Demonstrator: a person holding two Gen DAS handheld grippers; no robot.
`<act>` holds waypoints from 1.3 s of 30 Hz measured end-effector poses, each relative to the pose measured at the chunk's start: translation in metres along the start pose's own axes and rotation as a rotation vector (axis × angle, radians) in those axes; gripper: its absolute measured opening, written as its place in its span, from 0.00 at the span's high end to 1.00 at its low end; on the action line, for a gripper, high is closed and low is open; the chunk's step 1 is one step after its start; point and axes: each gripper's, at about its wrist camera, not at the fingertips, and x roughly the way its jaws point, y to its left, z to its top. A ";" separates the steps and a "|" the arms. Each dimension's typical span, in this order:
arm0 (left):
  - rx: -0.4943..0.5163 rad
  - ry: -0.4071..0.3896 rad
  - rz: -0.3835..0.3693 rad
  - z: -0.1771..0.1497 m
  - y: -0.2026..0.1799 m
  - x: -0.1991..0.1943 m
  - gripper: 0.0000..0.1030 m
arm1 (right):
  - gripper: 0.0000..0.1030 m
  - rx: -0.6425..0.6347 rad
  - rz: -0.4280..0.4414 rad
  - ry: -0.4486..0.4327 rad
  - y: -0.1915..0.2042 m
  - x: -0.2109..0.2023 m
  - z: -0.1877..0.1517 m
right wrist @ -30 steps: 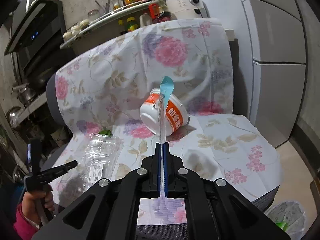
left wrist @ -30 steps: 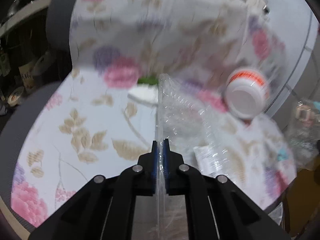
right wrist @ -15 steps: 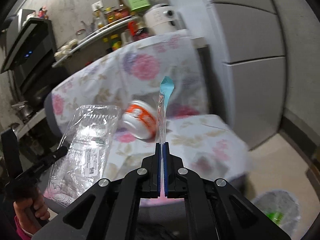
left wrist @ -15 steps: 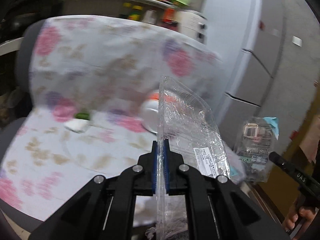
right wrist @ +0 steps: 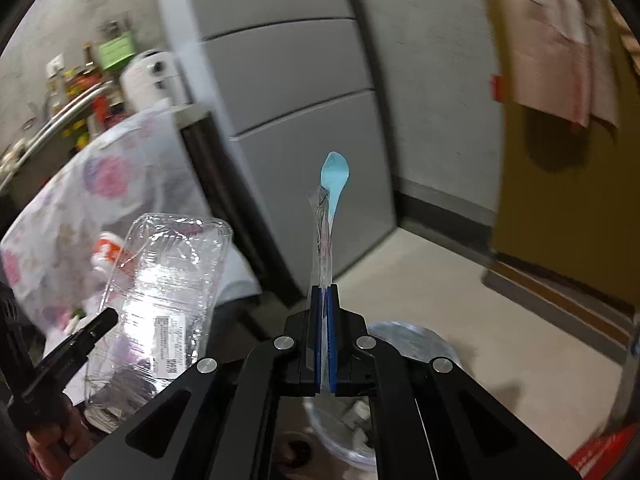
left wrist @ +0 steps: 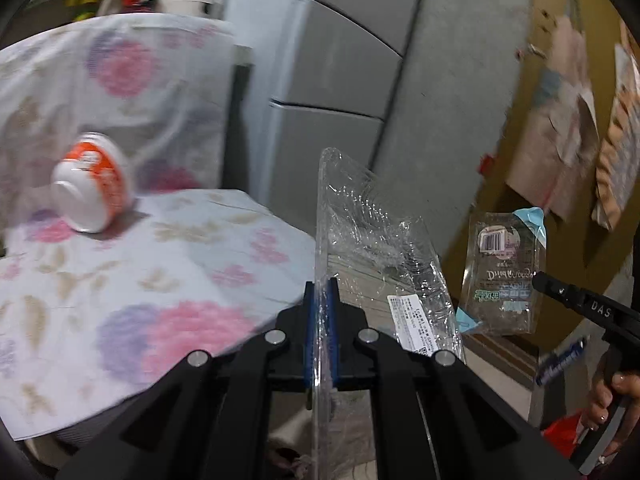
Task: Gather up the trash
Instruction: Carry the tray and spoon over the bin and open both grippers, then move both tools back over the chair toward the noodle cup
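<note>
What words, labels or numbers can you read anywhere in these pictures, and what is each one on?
"DAS": on the right gripper, white letters on its black finger.
Barcode and upside-down print on the clear wrapper: too blurred to read.
White label on the clear plastic tray: too small.
Orange instant-noodle bowl: white marks, blurred.

Dim indoor light, heavy motion blur on bkgd, fisheye warp + dark corners.

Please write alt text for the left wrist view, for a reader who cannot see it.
The left gripper is shut on the edge of a clear plastic container. To the right, the right gripper holds a clear wrapper. An orange-and-white bowl lies tipped on the floral-covered seat.
</note>
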 end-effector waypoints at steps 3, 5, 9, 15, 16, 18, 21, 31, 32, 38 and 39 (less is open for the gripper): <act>-0.012 0.038 -0.011 -0.006 -0.008 0.021 0.97 | 0.97 0.050 -0.020 0.028 -0.021 0.009 -0.007; -0.033 0.063 -0.024 -0.007 -0.009 0.036 0.97 | 0.97 0.034 -0.053 0.029 -0.029 0.011 -0.010; 0.050 0.130 -0.021 -0.015 -0.028 0.072 0.97 | 0.97 0.041 -0.092 0.085 -0.047 0.028 -0.025; 0.106 0.208 -0.078 -0.028 -0.055 0.115 0.96 | 0.97 0.065 -0.116 0.221 -0.064 0.063 -0.045; 0.113 0.218 -0.081 -0.030 -0.059 0.121 0.96 | 0.97 0.062 -0.123 0.238 -0.065 0.068 -0.047; 0.135 0.263 -0.088 -0.034 -0.066 0.139 0.96 | 0.94 0.065 -0.126 0.271 -0.068 0.078 -0.050; 0.145 0.321 -0.097 -0.041 -0.072 0.154 0.77 | 0.92 0.080 -0.123 0.304 -0.073 0.091 -0.054; 0.115 0.237 -0.063 -0.027 -0.043 0.114 0.55 | 0.78 0.056 -0.139 0.227 -0.069 0.070 -0.036; 0.113 0.221 -0.047 -0.024 -0.037 0.106 0.53 | 0.78 0.046 -0.142 0.203 -0.064 0.064 -0.031; 0.089 0.159 0.061 -0.010 -0.003 0.059 0.41 | 0.69 -0.017 -0.103 0.067 -0.026 0.034 -0.011; 0.086 0.155 0.084 -0.008 0.003 0.051 0.36 | 0.67 -0.016 -0.077 0.055 -0.017 0.030 -0.007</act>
